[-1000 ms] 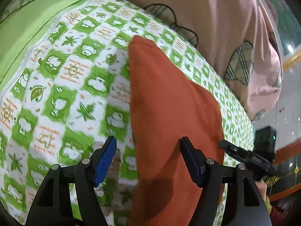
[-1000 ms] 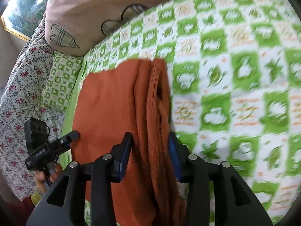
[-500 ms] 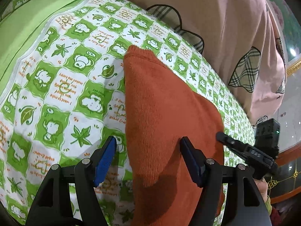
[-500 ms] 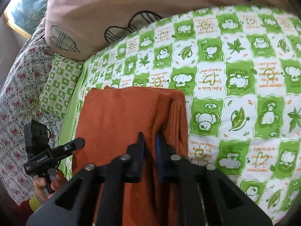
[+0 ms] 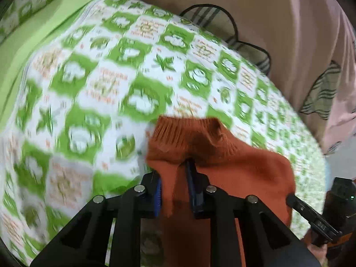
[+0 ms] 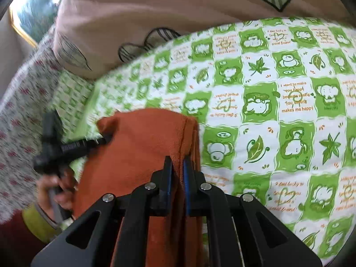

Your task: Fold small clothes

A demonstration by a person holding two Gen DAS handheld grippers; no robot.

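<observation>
An orange knitted garment lies on a bed covered by a green and white checked sheet printed with cartoon animals and leaves. A pale pink quilt with plaid patches is heaped along the far side. The garment, apparently a small sweater, sits in the near middle of the sheet, and a person holds it at two edges with a hand-held gripper in each hand.

What could go wrong, taken from left to right. On the left, the left gripper has caught only a thin tuck of knit near the ribbed hem, and the left wrist view is blurred. With so shallow a bite, the stretchy fabric may slip out, and the corner would drop and spoil the fold. On the right, the right gripper clamps several stacked layers at the garment's folded edge. One of the layers could slide free if pulled, so the edges would land uneven. If the two hands travel at different rates, the garment may twist or drag the sheet into wrinkles.

The tongs, left to right. The left gripper's jaws are closing, with a narrow gap remaining, and its blue pads press the orange fold between them. The right gripper's jaws are nearly together, pinched tight on the layered right edge. The left gripper shows at the left of the right wrist view, its tip against the garment's far left corner.
</observation>
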